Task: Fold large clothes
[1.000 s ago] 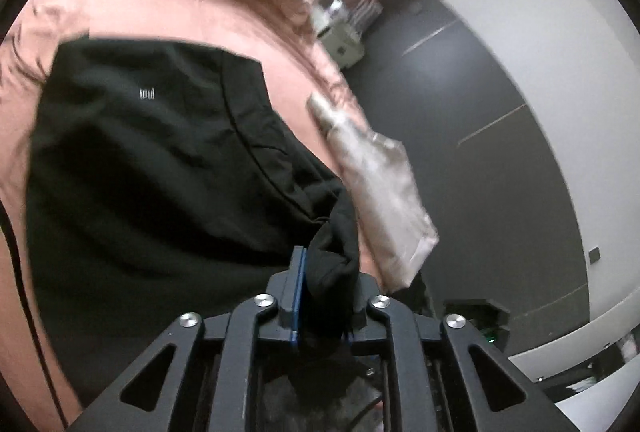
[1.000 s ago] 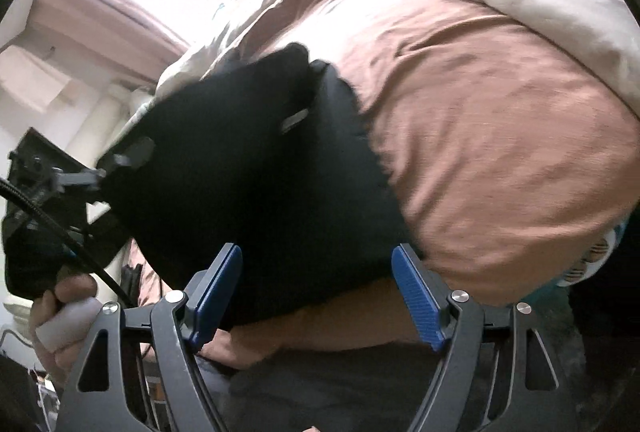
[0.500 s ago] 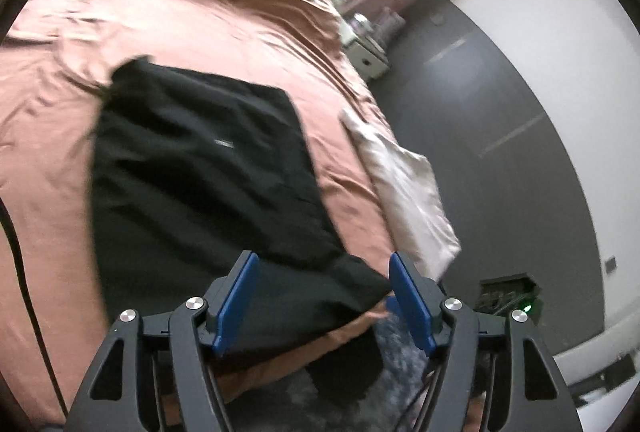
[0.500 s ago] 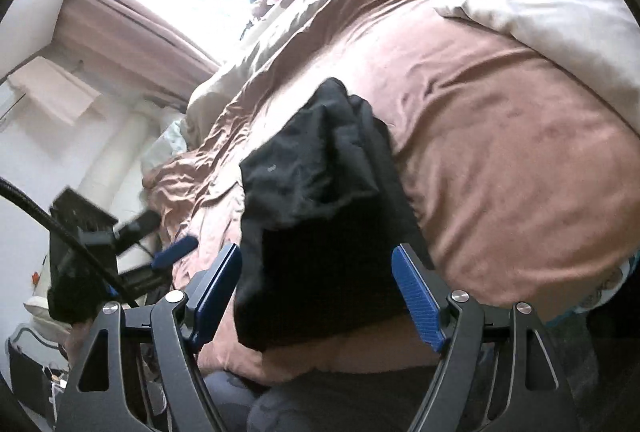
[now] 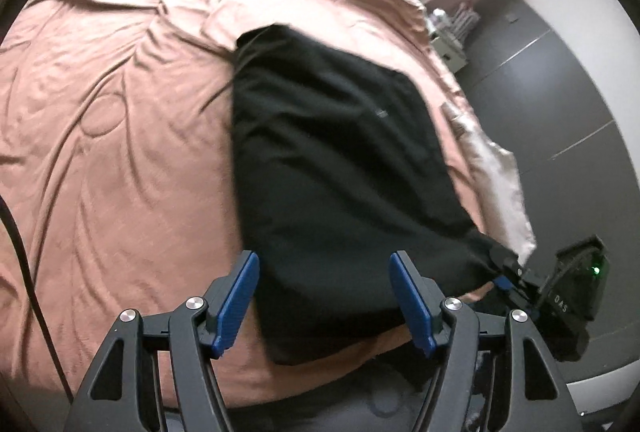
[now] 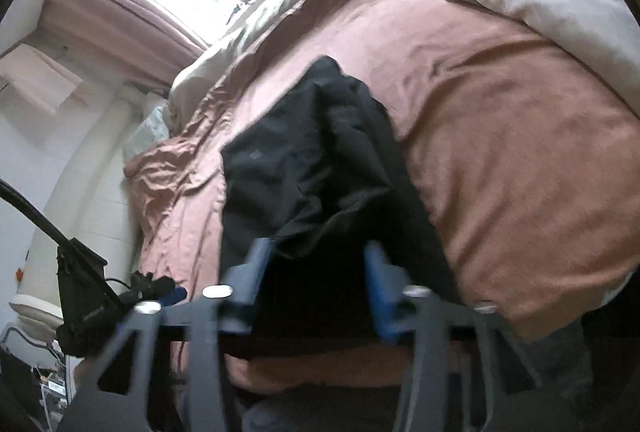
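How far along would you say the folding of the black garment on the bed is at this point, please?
Done: the black garment lies on the brown bedspread as a long, narrow shape, apparently folded lengthwise. In hand: the left gripper is open and empty over its near end; the right gripper is closing around the rumpled near edge. Left: probably folding it across its length and smoothing the bunched layers.
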Motion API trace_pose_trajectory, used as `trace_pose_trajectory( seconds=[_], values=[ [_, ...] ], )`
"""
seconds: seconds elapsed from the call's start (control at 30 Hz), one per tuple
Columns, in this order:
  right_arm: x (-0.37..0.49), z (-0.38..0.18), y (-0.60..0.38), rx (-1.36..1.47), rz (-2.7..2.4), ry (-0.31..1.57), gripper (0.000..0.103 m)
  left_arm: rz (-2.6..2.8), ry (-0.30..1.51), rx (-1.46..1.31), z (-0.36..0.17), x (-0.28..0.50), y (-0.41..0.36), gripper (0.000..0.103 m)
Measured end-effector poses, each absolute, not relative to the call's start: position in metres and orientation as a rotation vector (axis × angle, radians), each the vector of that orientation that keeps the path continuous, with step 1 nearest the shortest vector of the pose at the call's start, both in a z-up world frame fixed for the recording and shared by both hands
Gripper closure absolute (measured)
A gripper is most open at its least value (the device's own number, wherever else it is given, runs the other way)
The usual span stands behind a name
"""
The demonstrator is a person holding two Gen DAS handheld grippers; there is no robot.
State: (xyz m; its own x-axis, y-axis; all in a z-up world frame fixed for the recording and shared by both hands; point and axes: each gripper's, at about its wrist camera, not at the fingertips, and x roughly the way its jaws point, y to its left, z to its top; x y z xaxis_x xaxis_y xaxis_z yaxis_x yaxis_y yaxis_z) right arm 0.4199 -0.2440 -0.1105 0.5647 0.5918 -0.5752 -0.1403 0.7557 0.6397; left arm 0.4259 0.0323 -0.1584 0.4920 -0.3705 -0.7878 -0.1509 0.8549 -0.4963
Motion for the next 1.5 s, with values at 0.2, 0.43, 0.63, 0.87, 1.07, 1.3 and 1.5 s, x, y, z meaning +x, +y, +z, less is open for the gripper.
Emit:
trace_pose_trajectory(
  seconds=[0.2, 0.43, 0.63, 0.87, 1.07, 1.3, 1.5],
  values=[
    [0.404, -0.135, -0.255, 0.558, 0.43, 0.898, 0.093, -0.12, 1.139, -0.539, -0.195, 0.437, 0.022, 0.034],
    [0.409, -0.166, -0.263, 0.585, 0.359, 0.933, 0.097, -0.134, 1.209, -0.534, -0.222, 0.436, 0.013, 0.034],
    [0.399, -0.14, -0.266, 0.572, 0.377, 0.908, 0.094, -0.121, 1.195, -0.505, -0.208, 0.428, 0.012, 0.034],
    [0.395, -0.126, -0.279, 0.579, 0.425, 0.898, 0.09, -0.083, 1.133, -0.471, -0.169, 0.404, 0.023, 0.034],
    [0.404, -0.12, -0.275, 0.515, 0.422, 0.904, 0.03, -0.067, 1.118, -0.516, -0.164, 0.4, 0.031, 0.034],
    [0.433, -0.137, -0.273, 0.521, 0.379, 0.924, 0.046, -0.086, 1.159, -0.562, -0.193, 0.418, 0.036, 0.034],
    [0.441, -0.146, -0.262, 0.523, 0.429, 0.95, 0.074, -0.112, 1.203, -0.581, -0.221, 0.433, 0.035, 0.034]
  ],
)
